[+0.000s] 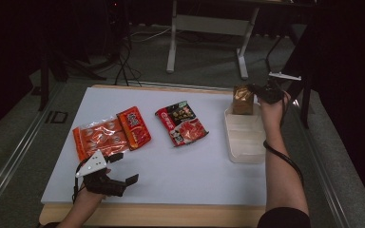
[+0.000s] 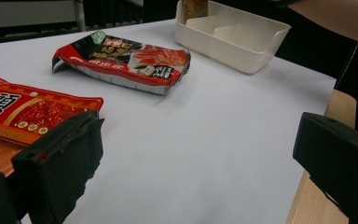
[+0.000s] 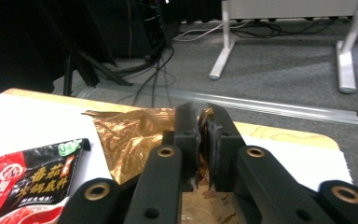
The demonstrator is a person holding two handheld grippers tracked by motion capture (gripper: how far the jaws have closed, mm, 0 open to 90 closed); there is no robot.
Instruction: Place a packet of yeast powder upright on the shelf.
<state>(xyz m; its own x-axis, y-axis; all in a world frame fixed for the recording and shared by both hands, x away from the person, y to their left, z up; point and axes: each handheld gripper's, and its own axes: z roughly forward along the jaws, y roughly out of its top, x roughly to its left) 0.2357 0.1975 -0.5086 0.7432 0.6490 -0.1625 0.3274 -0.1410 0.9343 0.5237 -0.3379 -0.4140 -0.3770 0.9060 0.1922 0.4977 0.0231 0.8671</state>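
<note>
Two hand-held black grippers at a white-topped counter with a wooden edge. Right gripper at the far right corner, fingers nearly together and pinching the top edge of a crinkled gold foil pouch, foil visible in the narrow gap between them. Pouch upright in the far end of a cream plastic divided tray, near the counter's right edge. Left gripper low at the near left, fingers wide apart with nothing between them, just beside an orange-red printed sachet lying flat. Red and black printed sachet flat at mid-counter, between the orange-red one and the tray, well apart from both grippers.
</note>
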